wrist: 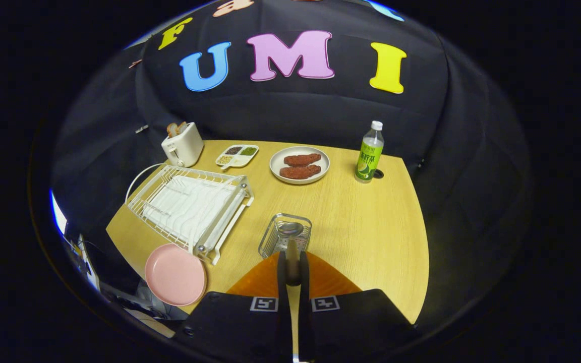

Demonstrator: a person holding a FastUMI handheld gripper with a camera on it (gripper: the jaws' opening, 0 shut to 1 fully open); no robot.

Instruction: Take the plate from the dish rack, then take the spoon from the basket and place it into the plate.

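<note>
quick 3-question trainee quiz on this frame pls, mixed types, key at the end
1. True or false: the pink plate sits in the dish rack.
2. What is the gripper shut on? A) bottle B) spoon C) toaster
3. Fill in: the spoon's bowl is over the metal ____.

Key: 1 false, it lies on the table beside the rack. 2 B, both fingers pinch the handle. 3 basket.

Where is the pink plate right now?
In the gripper view, the pink plate lies flat on the table's near corner, touching the dish rack's end.
</note>
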